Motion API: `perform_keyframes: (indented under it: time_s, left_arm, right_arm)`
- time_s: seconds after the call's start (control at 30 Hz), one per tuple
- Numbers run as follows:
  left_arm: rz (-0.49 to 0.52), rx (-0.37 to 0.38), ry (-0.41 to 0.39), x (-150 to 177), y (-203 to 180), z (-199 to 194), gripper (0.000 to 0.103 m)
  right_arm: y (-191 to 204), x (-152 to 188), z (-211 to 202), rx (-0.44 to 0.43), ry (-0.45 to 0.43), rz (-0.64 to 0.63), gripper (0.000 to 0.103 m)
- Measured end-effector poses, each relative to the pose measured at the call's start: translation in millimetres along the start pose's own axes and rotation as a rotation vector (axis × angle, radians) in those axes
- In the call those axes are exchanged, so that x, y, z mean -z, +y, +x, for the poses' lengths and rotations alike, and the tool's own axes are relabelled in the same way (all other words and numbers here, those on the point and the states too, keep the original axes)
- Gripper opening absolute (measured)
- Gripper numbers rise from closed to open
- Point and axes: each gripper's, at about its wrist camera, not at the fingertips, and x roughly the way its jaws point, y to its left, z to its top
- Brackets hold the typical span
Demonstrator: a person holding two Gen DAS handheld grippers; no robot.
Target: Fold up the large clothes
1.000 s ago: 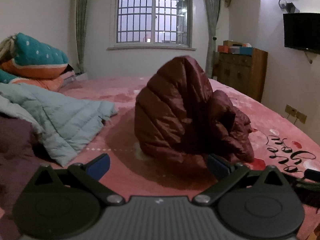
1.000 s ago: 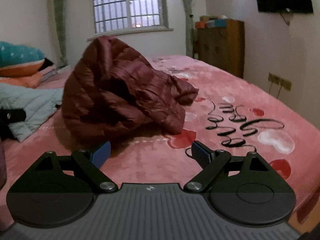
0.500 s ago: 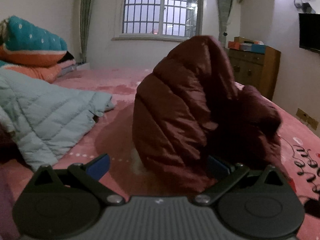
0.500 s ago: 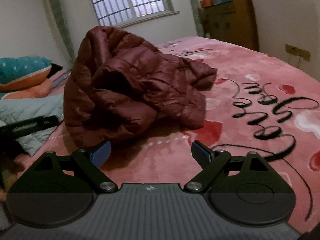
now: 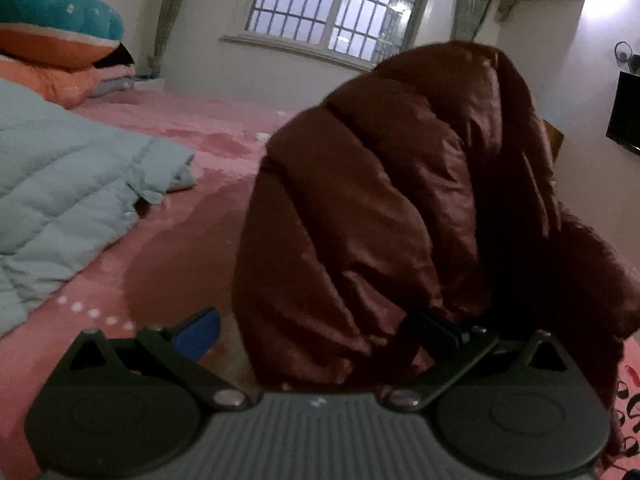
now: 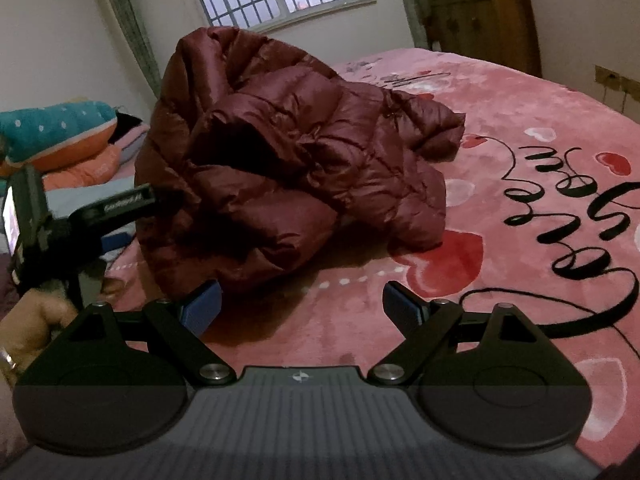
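Observation:
A dark red puffer jacket point(image 5: 400, 200) stands in a crumpled heap on the pink bed point(image 5: 192, 232). My left gripper point(image 5: 320, 332) is open, its jaws wide apart, and the jacket's lower edge lies between them, close to the right blue pad. From the right wrist view the same jacket point(image 6: 288, 160) sits ahead and slightly left, one sleeve trailing to the right. My right gripper point(image 6: 300, 308) is open just short of the jacket, with its left pad near the hem. The left gripper point(image 6: 120, 208) and the hand holding it appear at the left edge of that view.
A pale blue quilted jacket point(image 5: 60, 200) lies on the bed to the left, with teal and orange bedding point(image 5: 52, 36) piled behind it. A wooden cabinet point(image 6: 476, 12) stands by the far wall. The pink blanket with black lettering point(image 6: 560, 220) spreads to the right.
Both grippers have moved closer to the red jacket. The left one now has the jacket's edge between its jaws, and the right one sits lower and nearer the hem.

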Motion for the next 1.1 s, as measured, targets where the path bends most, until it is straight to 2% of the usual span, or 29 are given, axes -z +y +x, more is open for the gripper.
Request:
perform_keyframes:
  time_s: [0.17, 0.27, 0.37, 0.43, 0.47, 0.53, 0.6, 0.73, 0.83, 1.1]
  left_arm:
    - [0.007, 0.023, 0.023, -3.0, -7.9, 15.1, 0.102]
    - [0.005, 0.028, 0.029, -2.4, -14.7, 17.6, 0.093]
    - [0.015, 0.036, 0.031, -2.1, -22.4, 18.5, 0.073]
    - [0.026, 0.050, 0.033, -1.8, -29.6, 17.3, 0.048]
    - [0.037, 0.048, 0.038, -1.5, -34.6, 16.4, 0.042]
    - [0.065, 0.054, 0.039, -0.9, -46.0, 12.2, 0.024]
    - [0.084, 0.066, 0.034, 0.5, -55.8, 5.2, 0.013]
    - [0.090, 0.115, 0.018, 3.6, -68.9, -18.8, 0.006]
    - [0.078, 0.174, 0.011, 7.6, -74.1, -42.8, 0.005]
    - [0.040, 0.257, 0.036, 20.6, -71.9, -95.2, 0.005]
  right_arm:
    - [-0.2, -1.5, 5.3, -0.006, 0.000, 0.003, 0.103]
    - [-2.3, -2.3, 6.2, 0.001, -0.002, 0.009, 0.103]
    - [-5.1, -3.2, 5.9, -0.003, 0.000, 0.029, 0.103]
    - [-6.4, -3.6, 7.2, -0.006, 0.005, 0.038, 0.103]
    - [-7.0, -3.8, 8.0, -0.009, 0.009, 0.043, 0.103]
    - [-8.3, -4.3, 10.2, -0.014, 0.017, 0.054, 0.103]
    - [-9.1, -4.9, 11.4, -0.013, 0.020, 0.063, 0.103]
    - [-11.9, -6.5, 13.3, -0.003, 0.015, 0.089, 0.103]
    - [-17.2, -8.1, 11.7, 0.013, 0.002, 0.122, 0.103]
    - [-38.2, -9.1, 0.4, 0.077, -0.040, 0.226, 0.103]
